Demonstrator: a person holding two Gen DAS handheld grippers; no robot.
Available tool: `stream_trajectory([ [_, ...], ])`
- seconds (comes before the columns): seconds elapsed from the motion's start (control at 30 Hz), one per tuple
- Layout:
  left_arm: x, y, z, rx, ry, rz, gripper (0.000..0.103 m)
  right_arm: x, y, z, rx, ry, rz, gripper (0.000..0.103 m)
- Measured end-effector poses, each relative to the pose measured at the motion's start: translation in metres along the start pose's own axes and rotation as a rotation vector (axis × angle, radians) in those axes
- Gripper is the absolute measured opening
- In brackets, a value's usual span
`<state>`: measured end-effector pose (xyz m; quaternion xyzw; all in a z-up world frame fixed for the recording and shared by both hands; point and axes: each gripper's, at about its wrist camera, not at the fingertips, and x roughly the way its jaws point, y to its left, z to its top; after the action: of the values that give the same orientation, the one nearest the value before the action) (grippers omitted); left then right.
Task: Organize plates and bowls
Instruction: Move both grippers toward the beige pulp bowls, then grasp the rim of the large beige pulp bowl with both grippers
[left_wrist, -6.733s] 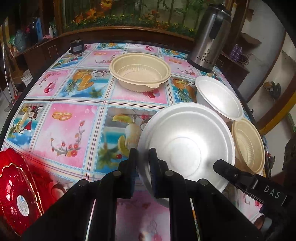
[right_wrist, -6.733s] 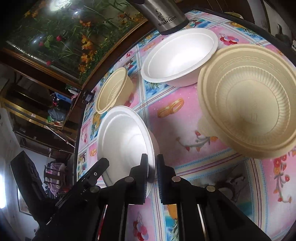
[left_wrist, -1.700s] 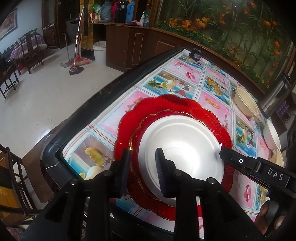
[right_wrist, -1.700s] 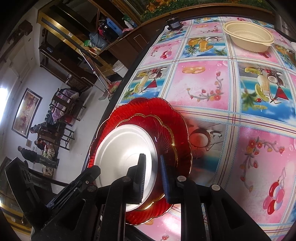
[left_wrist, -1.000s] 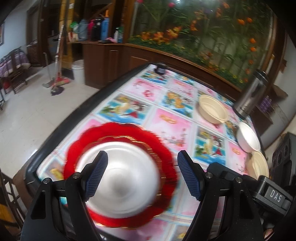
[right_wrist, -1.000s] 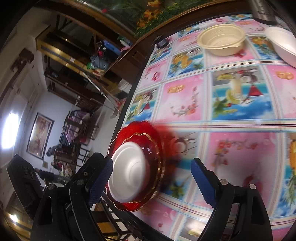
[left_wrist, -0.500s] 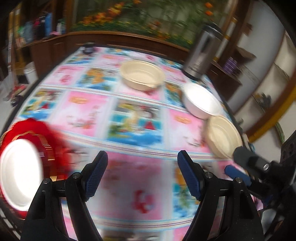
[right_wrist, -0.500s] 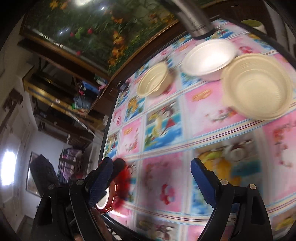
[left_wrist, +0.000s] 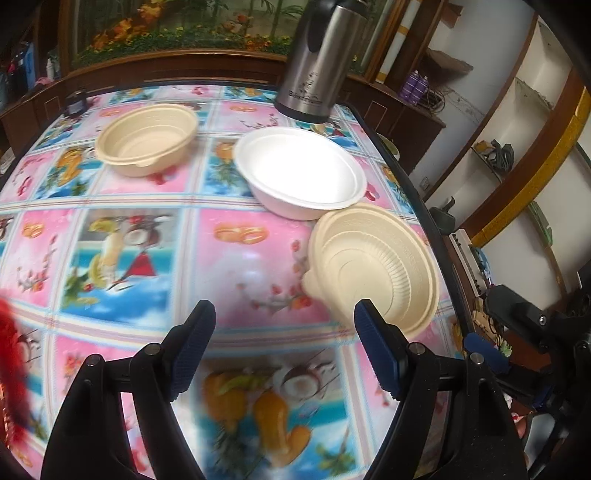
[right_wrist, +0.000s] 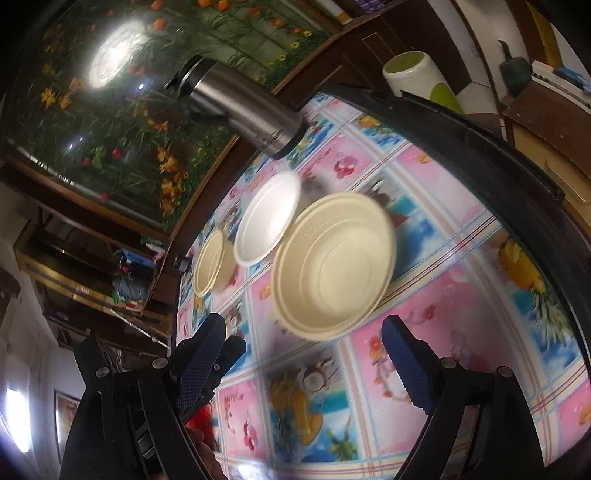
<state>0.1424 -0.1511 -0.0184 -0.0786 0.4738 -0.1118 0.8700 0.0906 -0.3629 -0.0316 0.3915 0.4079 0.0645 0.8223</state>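
Hanging empty with fingers wide, the left gripper (left_wrist: 282, 328) and right gripper (right_wrist: 303, 343) face the near cream bowl (left_wrist: 376, 266) on the surface (left_wrist: 236, 266). Only the left view shows a red plate (left_wrist: 9, 354); only the right, a white-green cup (right_wrist: 419, 79).

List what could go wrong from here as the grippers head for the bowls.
1. The near beige ribbed plastic bowl sits close to the table's dark edge; a nudge from the open left gripper or open right gripper might push it off.
2. It touches or nearly touches the white foam bowl, so lifting either may drag the other.
3. The steel thermos stands right behind the white bowl and could be bumped.
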Motion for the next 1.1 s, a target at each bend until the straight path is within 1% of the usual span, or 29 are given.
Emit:
stream_trajectory([
  [0.17, 0.021, -0.008, 0.009, -0.016, 0.02, 0.005, 0.077, 0.013, -0.018, 0.017, 0.041, 0.002, -0.025, 0.085],
  [0.27, 0.032, -0.011, 0.015, -0.021, 0.026, 0.009, 0.077, 0.022, -0.025, 0.023, 0.052, 0.007, -0.043, 0.079],
  [0.37, 0.039, -0.016, 0.018, -0.018, 0.031, 0.009, 0.077, 0.029, -0.03, 0.025, 0.053, 0.013, -0.065, 0.075],
  [0.53, 0.05, -0.02, 0.021, -0.007, 0.035, 0.025, 0.077, 0.04, -0.036, 0.03, 0.056, 0.026, -0.101, 0.065],
  [0.6, 0.052, -0.02, 0.022, -0.003, 0.031, 0.035, 0.077, 0.046, -0.037, 0.032, 0.051, 0.035, -0.116, 0.064],
  [0.77, 0.059, -0.021, 0.021, 0.013, 0.031, 0.063, 0.075, 0.053, -0.039, 0.031, 0.05, 0.046, -0.141, 0.056],
  [0.83, 0.063, -0.02, 0.02, 0.015, 0.045, 0.072, 0.066, 0.055, -0.039, 0.031, 0.044, 0.048, -0.153, 0.054],
  [0.87, 0.066, -0.02, 0.02, 0.016, 0.053, 0.079, 0.064, 0.056, -0.039, 0.03, 0.039, 0.05, -0.159, 0.053],
  [0.93, 0.07, -0.021, 0.019, 0.023, 0.061, 0.091, 0.053, 0.059, -0.039, 0.029, 0.036, 0.057, -0.172, 0.049],
  [0.97, 0.072, -0.022, 0.019, 0.032, 0.067, 0.103, 0.049, 0.06, -0.04, 0.029, 0.035, 0.059, -0.177, 0.047],
  [1.0, 0.074, -0.022, 0.018, 0.04, 0.074, 0.115, 0.042, 0.061, -0.04, 0.029, 0.034, 0.063, -0.184, 0.042],
  [1.03, 0.074, -0.022, 0.017, 0.042, 0.077, 0.116, 0.037, 0.063, -0.041, 0.028, 0.03, 0.068, -0.192, 0.036],
  [1.07, 0.076, -0.022, 0.016, 0.047, 0.078, 0.119, 0.035, 0.065, -0.041, 0.027, 0.025, 0.073, -0.198, 0.031],
  [1.1, 0.076, -0.023, 0.016, 0.056, 0.076, 0.117, 0.031, 0.066, -0.041, 0.026, 0.02, 0.078, -0.207, 0.022],
])
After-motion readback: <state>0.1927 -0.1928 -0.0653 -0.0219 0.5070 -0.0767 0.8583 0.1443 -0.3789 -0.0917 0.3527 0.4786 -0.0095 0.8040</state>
